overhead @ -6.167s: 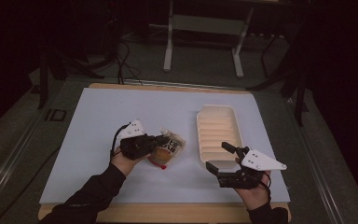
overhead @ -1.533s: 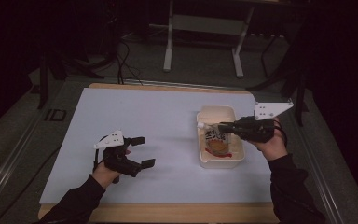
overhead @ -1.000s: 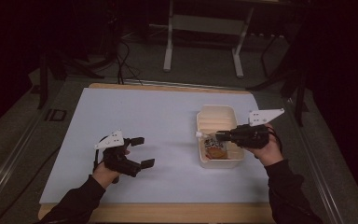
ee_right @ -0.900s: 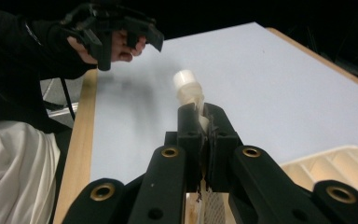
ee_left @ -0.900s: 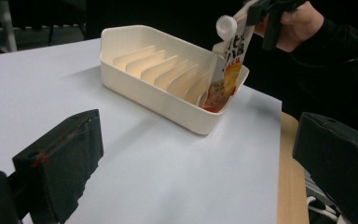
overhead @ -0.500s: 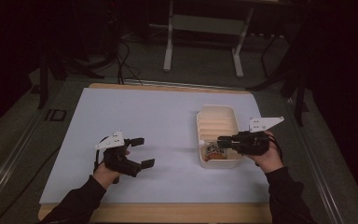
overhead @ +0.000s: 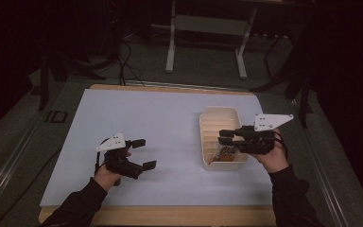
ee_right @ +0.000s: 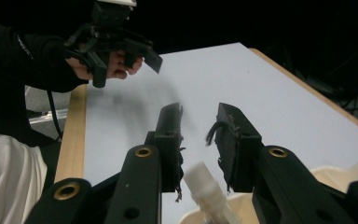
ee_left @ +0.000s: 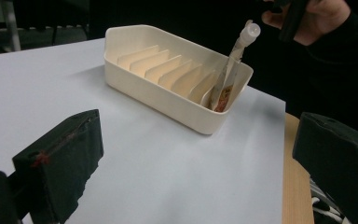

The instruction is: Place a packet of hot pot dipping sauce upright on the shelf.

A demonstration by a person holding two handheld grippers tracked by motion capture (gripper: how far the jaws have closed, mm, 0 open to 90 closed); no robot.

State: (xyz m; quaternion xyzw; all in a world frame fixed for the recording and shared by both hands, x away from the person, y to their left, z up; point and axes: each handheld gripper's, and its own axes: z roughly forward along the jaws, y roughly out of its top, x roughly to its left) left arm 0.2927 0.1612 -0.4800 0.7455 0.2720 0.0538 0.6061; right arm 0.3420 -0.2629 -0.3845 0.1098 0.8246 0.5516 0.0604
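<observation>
A cream slotted tray (overhead: 203, 126) stands right of centre on the white mat. A small snack pouch (overhead: 226, 152) with a white spout cap stands upright in its nearest slot. In the left gripper view the pouch (ee_left: 225, 84) leans against the tray's end wall (ee_left: 168, 100), cap free on top. My right gripper (overhead: 225, 137) hovers just above the pouch, jaws parted, with the cap (ee_right: 204, 184) loose between them. My left gripper (overhead: 144, 153) rests open and empty on the mat at the left, well away from the tray.
The white mat (overhead: 160, 118) covers a wooden table whose edge (overhead: 170, 215) runs along the front. The other tray slots hold nothing. A metal stand (overhead: 205, 23) and cables sit on the dark floor behind the table.
My right gripper came down and toward the person with the pouch, set it in the tray's nearest slot and parted its jaws. The left gripper stayed put and open.
</observation>
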